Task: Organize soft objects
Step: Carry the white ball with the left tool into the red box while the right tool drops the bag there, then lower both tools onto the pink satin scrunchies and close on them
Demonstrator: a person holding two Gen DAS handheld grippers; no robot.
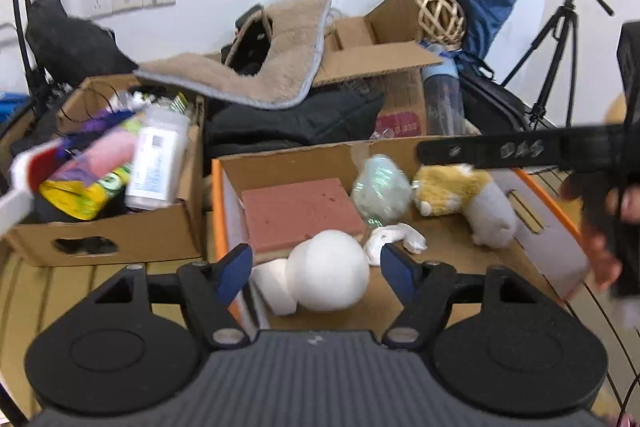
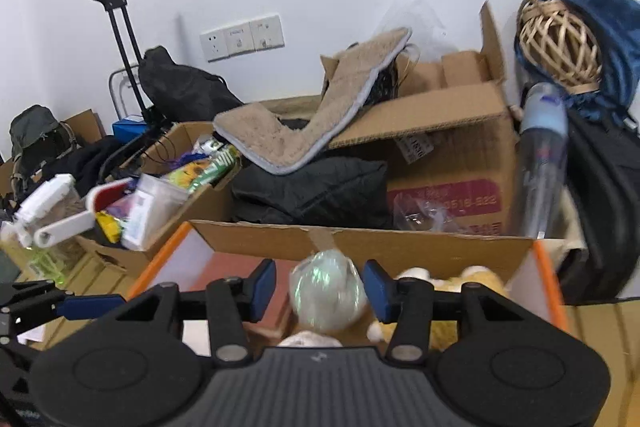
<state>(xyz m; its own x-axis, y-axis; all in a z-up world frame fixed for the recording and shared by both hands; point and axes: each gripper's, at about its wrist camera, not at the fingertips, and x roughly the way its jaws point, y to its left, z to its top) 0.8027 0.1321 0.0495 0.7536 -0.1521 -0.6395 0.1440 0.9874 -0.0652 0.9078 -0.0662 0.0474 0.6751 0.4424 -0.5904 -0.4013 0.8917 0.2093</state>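
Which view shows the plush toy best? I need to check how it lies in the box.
The left wrist view: the plush toy lies whole on its side at the orange-edged box's right wall. The right wrist view shows only yellow scraps of it behind the right tool.

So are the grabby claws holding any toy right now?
No. The left hand-held gripper is open above the white foam ball. The right hand-held gripper is open too, with the shiny ball loose between its fingers.
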